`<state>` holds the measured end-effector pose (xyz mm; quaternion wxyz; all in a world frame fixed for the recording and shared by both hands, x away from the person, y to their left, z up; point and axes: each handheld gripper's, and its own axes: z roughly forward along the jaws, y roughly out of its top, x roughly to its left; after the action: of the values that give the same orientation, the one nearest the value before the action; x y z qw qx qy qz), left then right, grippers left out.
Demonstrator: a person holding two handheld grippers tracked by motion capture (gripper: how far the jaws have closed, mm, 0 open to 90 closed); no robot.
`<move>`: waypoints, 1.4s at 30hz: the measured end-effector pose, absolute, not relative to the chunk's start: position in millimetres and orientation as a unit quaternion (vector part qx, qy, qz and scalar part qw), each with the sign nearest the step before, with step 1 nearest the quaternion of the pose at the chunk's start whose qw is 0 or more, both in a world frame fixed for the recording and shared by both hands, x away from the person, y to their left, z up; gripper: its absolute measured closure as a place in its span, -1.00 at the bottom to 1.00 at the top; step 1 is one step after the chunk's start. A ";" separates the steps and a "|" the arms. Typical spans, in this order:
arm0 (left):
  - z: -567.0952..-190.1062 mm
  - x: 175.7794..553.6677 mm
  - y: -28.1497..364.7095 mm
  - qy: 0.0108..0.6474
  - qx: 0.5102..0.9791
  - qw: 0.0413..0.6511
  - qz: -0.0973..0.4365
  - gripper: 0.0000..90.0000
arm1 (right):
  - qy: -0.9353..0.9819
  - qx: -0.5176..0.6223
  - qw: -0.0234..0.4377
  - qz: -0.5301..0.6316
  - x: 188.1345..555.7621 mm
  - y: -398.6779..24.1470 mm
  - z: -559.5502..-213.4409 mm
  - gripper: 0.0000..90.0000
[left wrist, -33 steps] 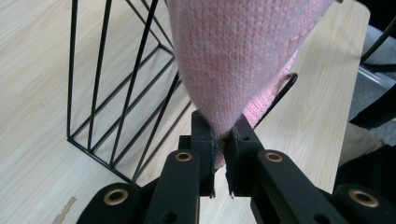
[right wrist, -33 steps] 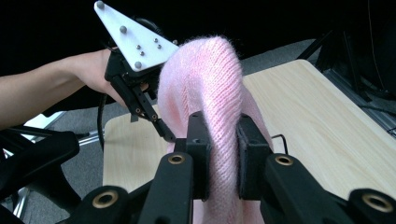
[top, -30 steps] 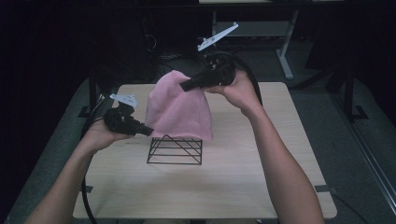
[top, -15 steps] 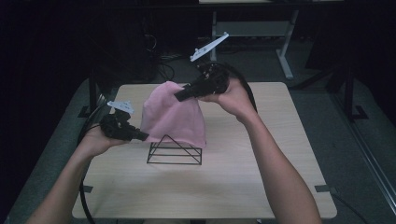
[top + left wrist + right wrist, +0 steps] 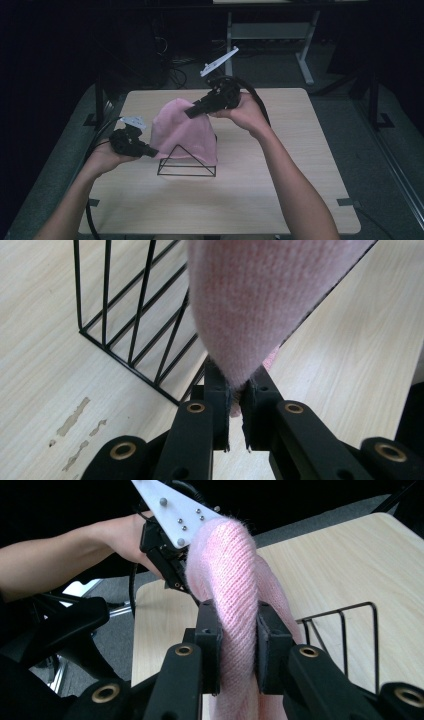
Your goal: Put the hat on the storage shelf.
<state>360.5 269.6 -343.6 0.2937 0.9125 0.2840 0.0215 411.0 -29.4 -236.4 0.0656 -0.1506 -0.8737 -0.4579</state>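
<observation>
Pink knit cloth [image 5: 184, 133], pinched by each hand-held gripper, left [image 5: 148, 150] and right [image 5: 191, 112], hangs over wire rack [image 5: 186, 167].

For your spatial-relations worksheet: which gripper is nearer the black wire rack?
Left. The left gripper pinches the pink cloth low beside the wire rack; the right gripper grips it higher up.

A pale wood-grain worktop [image 5: 300, 190] sits under a dark room, with grey floor [image 5: 385, 165] around it. A black wire rack [image 5: 186, 167] stands directly on it, left of the middle. In the left gripper view, scuffed marks [image 5: 75, 420] show on the surface just beside the rack.
</observation>
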 end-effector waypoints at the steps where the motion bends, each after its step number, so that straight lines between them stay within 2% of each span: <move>1: -344.7 360.6 269.1 0.282 0.914 0.289 0.023 0.84 | -0.874 -0.151 0.067 -0.456 410.3 -29.1 -237.1 0.67; 38: -390.3 358.2 269.4 0.288 0.925 0.248 0.008 0.84 | -0.889 -0.128 0.110 -0.425 396.9 -21.6 -287.2 0.62; 42: -395.5 359.5 268.7 0.289 0.926 0.243 0.008 0.84 | -0.891 -0.135 0.111 -0.419 395.8 -21.1 -290.4 0.55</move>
<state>359.5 268.7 -395.5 0.2430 0.9260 0.2889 0.0081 395.8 -21.1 -290.4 0.1109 -0.1349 -0.8910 -0.4190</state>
